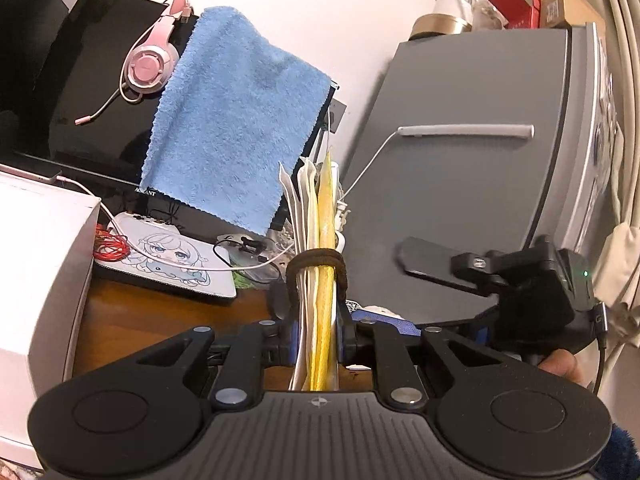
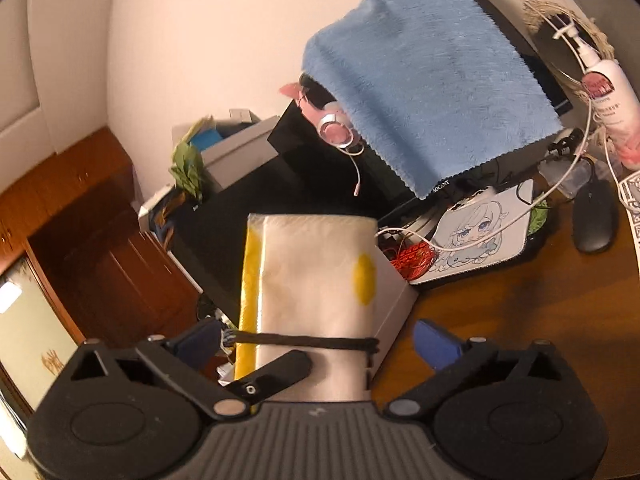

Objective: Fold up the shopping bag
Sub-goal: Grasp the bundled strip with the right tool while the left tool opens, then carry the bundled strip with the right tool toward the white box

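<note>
The folded shopping bag (image 1: pixel 318 320), white and yellow layers seen edge-on, stands upright between the fingers of my left gripper (image 1: pixel 314 312), which is shut on it. A dark elastic band (image 1: pixel 316 258) circles the bundle just above the fingertips. In the right wrist view the bag (image 2: pixel 316 272) shows its flat white face with a yellow spot and a yellow side strip. The band (image 2: pixel 304 342) stretches across it and reaches the left blue fingertip (image 2: pixel 200 342). My right gripper (image 2: pixel 316 342) is open wide with the bag between its fingers. A black bar (image 2: pixel 276 372) crosses the bag's lower part.
A blue towel (image 1: pixel 236 128) hangs over a black monitor (image 1: pixel 92 80) with pink headphones (image 1: pixel 150 64). A white box (image 1: pixel 40 264), a cartoon mouse pad (image 2: pixel 480 232), a black mouse (image 2: pixel 594 216), a lotion bottle (image 2: pixel 612 104) and cables crowd the wooden desk (image 2: pixel 520 312). A grey cabinet (image 1: pixel 460 180) stands right.
</note>
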Tool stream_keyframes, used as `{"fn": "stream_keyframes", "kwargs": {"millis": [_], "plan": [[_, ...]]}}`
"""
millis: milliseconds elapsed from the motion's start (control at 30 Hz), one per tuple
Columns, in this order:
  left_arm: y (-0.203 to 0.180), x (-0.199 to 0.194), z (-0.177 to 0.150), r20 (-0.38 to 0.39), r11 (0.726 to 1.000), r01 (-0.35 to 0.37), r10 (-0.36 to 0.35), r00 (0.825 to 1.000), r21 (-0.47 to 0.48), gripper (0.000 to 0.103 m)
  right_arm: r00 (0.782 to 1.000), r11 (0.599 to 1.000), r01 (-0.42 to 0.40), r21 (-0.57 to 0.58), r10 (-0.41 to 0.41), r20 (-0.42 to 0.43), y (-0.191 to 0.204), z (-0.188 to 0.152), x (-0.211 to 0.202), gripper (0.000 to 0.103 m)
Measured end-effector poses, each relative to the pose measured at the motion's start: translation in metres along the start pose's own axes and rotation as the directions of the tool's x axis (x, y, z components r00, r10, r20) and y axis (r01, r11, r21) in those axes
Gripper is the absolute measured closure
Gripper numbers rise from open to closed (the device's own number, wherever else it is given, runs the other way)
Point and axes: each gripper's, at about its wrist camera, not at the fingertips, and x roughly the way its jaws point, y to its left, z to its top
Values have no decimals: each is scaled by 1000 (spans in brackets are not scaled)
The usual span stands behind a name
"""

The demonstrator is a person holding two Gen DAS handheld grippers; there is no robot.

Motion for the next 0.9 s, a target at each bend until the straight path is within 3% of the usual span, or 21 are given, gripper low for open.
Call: {"fn": "stream_keyframes", "kwargs": {"millis": [133, 300, 500, 600, 767, 900], "plan": [[-7, 4, -4, -6, 999, -2, 2, 1000, 38, 87, 999, 999, 36, 25, -36, -16, -2, 1, 10, 0], [-10, 10, -6, -24, 999, 7, -5, 1000, 49, 87, 1000, 991, 17, 129, -15, -18, -13, 4, 20, 0], [-11, 19, -8, -58, 998, -11, 15, 998, 68, 82, 998, 996, 32, 82, -28, -56, -13, 3, 28, 0], [-12, 22, -7, -72, 997, -16, 22, 997, 76, 72, 995, 996, 75, 38, -73, -66, -10, 4, 29, 16], [-13, 24, -1, -88, 996, -11, 19, 996, 89, 44, 990, 992, 121, 19, -119, -81, -10, 10, 31, 19], [-16, 25, 10, -151, 995, 10, 5, 989, 95, 30, 975, 981, 192, -32, -194, -107, -11, 34, 33, 19]]}}
